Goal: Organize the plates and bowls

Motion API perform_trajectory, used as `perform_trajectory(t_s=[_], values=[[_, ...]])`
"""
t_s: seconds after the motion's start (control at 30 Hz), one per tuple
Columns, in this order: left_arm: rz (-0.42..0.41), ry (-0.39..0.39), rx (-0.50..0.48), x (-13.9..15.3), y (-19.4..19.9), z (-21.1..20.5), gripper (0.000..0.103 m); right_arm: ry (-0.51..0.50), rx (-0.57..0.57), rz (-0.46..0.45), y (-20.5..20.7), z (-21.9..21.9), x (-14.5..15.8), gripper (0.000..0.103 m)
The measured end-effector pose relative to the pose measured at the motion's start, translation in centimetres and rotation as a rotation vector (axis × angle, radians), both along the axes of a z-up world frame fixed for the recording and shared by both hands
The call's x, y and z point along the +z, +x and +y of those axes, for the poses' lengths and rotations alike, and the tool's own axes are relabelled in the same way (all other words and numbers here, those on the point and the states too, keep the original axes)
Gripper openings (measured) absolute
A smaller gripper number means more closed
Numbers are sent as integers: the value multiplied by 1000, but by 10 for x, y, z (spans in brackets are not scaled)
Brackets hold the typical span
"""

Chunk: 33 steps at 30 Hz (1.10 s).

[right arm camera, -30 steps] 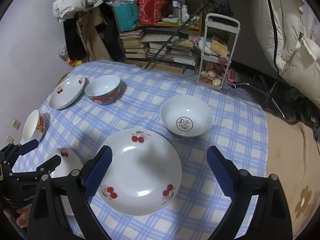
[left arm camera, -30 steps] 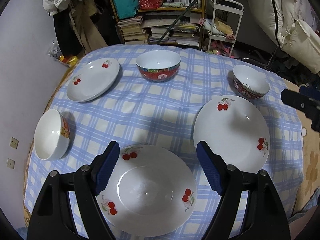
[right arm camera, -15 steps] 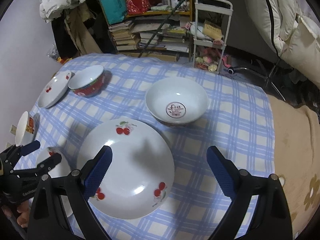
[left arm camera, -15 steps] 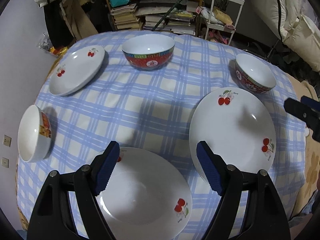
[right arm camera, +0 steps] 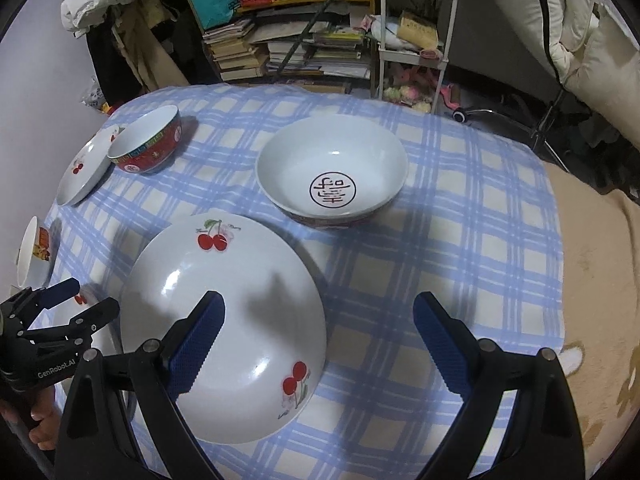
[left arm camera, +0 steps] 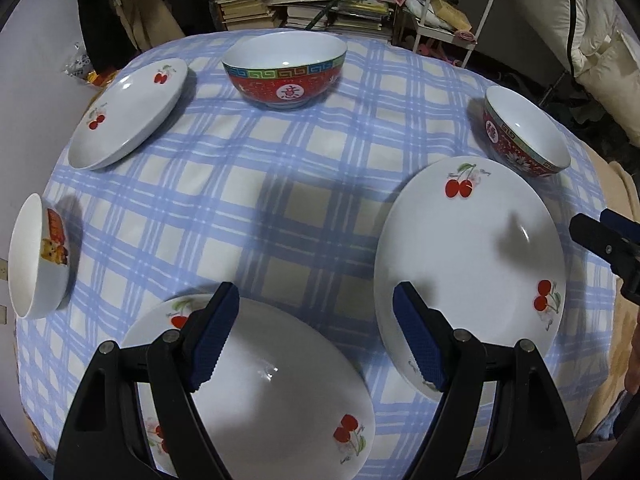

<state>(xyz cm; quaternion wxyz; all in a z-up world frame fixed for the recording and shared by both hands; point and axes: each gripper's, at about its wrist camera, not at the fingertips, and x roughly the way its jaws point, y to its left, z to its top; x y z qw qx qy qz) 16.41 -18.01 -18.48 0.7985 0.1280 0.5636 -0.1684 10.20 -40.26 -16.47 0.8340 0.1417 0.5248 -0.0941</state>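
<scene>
My left gripper (left arm camera: 316, 340) hangs open over the far rim of a white cherry plate (left arm camera: 260, 392) at the table's near edge, with nothing between its pads. To its right lies a larger cherry plate (left arm camera: 472, 272). My right gripper (right arm camera: 318, 348) is open above that larger cherry plate (right arm camera: 224, 320), its left pad over the plate and its right pad over the cloth. A big white bowl with a red seal inside (right arm camera: 332, 176) stands just beyond. Further off are a red patterned bowl (left arm camera: 284, 72), a third cherry plate (left arm camera: 128, 112) and a small white bowl (left arm camera: 36, 256).
A blue checked cloth (left arm camera: 248, 184) covers the round table, which drops off on all sides. Behind it stand stacked books (right arm camera: 240, 52) and a white trolley (right arm camera: 416, 40). A beige blanket (right arm camera: 592, 280) lies to the right. A hand (right arm camera: 40, 420) holds the left gripper (right arm camera: 60, 312).
Both grippers have come down closer to the table and tilted more steeply, so the plates under them look larger. Their jaws stand as wide as before. No dish has moved.
</scene>
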Motion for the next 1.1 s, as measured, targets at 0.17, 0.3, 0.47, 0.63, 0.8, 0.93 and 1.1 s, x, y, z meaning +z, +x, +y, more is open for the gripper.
perform_trajectory(t_s=[0.17,0.3,0.47,0.63,0.8,0.93,1.1], values=[[33,-7,7,-7,7,-4,78,17,-3,25,2,-3,-8,99],[51,-29,3,-9,11,-8,78,28,-1,42,2,-3,-14,98],[38,-47,-22,-7,11,-15,78,47,3,64,3,-5,-20,86],[64,-52,-51,-13,10,-26,50,88,13,91,4,-5,-27,68],[131,-88,-46,-26,15,-31,29,144,42,128,5,-3,-38,39],[154,-101,-49,-33,15,-35,22,167,59,147,3,-2,-45,24],[185,-165,-18,-37,20,-26,21,205,62,175,1,-3,-56,19]])
